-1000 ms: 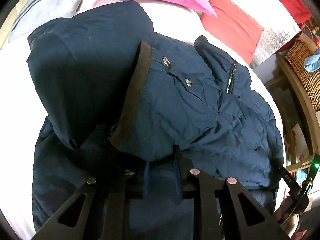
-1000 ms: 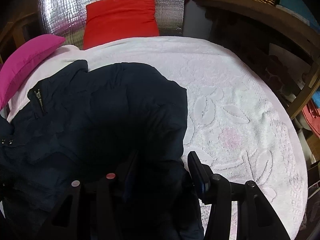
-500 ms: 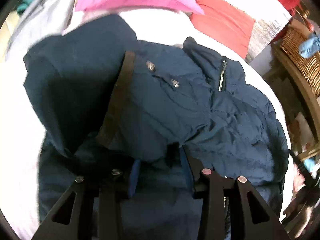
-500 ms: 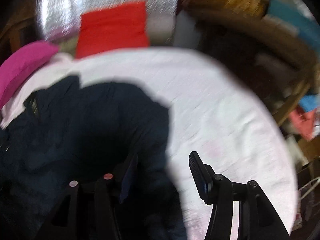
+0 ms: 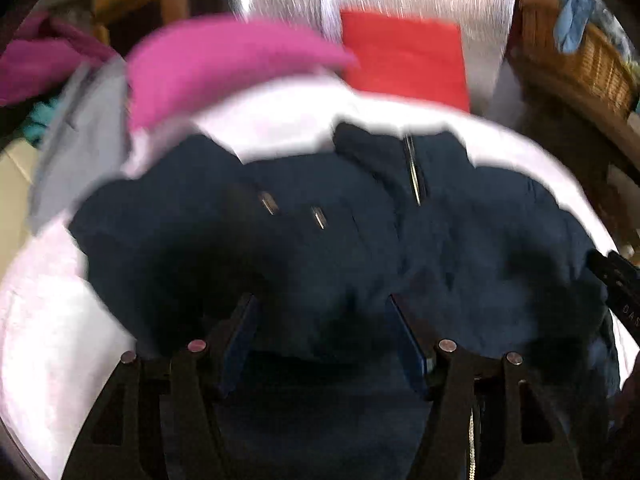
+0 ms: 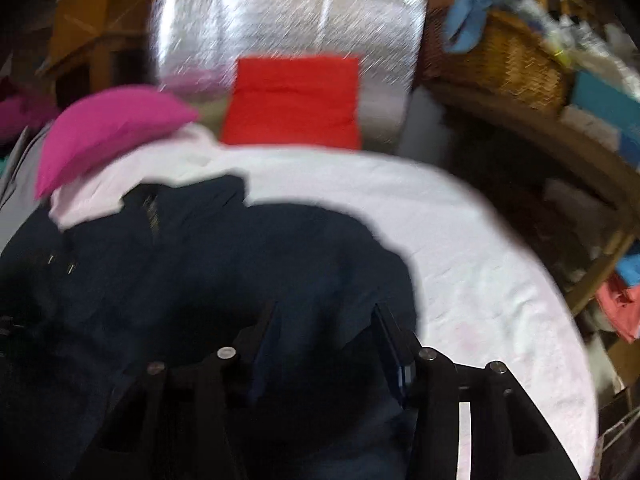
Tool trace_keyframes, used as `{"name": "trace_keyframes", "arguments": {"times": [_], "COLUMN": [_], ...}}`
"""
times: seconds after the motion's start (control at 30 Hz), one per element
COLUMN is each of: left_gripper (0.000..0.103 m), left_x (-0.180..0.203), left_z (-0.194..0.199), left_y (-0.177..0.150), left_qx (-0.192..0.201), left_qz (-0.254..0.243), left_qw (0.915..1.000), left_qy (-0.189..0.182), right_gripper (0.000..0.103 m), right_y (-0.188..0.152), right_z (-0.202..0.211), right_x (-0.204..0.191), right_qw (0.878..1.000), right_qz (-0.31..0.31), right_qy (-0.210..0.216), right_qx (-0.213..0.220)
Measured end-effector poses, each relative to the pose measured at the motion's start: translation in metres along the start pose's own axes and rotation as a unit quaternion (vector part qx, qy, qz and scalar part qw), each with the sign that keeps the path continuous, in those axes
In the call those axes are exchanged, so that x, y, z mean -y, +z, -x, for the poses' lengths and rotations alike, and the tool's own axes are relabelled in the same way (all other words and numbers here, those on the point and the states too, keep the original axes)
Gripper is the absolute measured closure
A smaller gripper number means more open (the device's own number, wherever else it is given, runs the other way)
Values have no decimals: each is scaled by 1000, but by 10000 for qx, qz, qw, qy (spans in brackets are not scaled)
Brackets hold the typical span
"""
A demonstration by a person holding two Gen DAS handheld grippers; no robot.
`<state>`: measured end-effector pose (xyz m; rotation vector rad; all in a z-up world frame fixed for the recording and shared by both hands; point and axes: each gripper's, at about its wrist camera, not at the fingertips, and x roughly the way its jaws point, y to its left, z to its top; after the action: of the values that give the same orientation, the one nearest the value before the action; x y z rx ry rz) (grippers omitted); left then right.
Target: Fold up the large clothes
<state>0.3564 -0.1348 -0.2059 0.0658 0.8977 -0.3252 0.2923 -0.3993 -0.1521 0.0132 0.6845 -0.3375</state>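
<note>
Navy jacket (image 5: 360, 248) lies bunched on the bed (image 6: 460, 240). Left gripper (image 5: 324, 336) jaws are opening, right gripper (image 6: 326, 344) jaws closing, neither pinching cloth. The released fold may spring loose

A white-covered bed (image 6: 460, 248) carries a navy jacket (image 5: 360, 248), pink pillow (image 6: 112, 128) and red cushion (image 6: 296, 100).

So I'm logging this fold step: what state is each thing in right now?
Navy jacket: lying bunched on the white bed cover, pocket zip closed.
Left gripper: jaws opening, jacket between them, not pinched.
Right gripper: jaws closing over the jacket, pads apart.
Pink pillow: lying at the bed's head.
Red cushion: propped upright.
</note>
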Motion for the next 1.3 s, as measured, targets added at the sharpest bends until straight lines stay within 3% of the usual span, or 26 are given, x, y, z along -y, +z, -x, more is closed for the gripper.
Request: {"name": "trace_keyframes", "arguments": {"times": [0.1, 0.3, 0.6, 0.67, 0.77, 0.87, 0.97, 1.13, 1.3], "left_gripper": [37, 37, 36, 32, 31, 31, 31, 31, 27], "left_x": [-6, -4, -4, -8, -5, 1, 0, -15, -75], "left_z": [-16, -10, 14, 5, -29, -31, -24, -3, 29], "left_y": [-4, -10, 0, 1, -3, -4, -2, 11, 31], "left_qx": [-352, -289, 545, 410, -338, -302, -255, 147, 763], "left_qz": [263, 232, 210, 199, 38, -99, 75, 303, 1037], "left_qw": [9989, 9993, 9978, 9982, 9980, 9974, 9989, 9990, 9915], "left_qy": [-149, -75, 312, 385, 537, 646, 397, 294, 200], "right_gripper": [53, 53, 53, 53, 53, 53, 53, 53, 53], "right_y": [-9, -18, -14, -13, -13, -14, -14, -13, -12], "right_z": [-18, -24, -15, -14, -14, -12, -9, -13, -34], "right_x": [-11, -26, -32, -32, -32, -31, -30, -27, -5], "right_qw": [9993, 9982, 9978, 9979, 9978, 9977, 9978, 9983, 9955], "right_qz": [120, 451, 578, 574, 575, 589, 572, 514, -315], "right_qy": [-19, -122, -300, -306, -316, -342, -341, -255, 554], "right_qx": [-349, -384, -77, -46, -23, -3, 24, -85, -700]}}
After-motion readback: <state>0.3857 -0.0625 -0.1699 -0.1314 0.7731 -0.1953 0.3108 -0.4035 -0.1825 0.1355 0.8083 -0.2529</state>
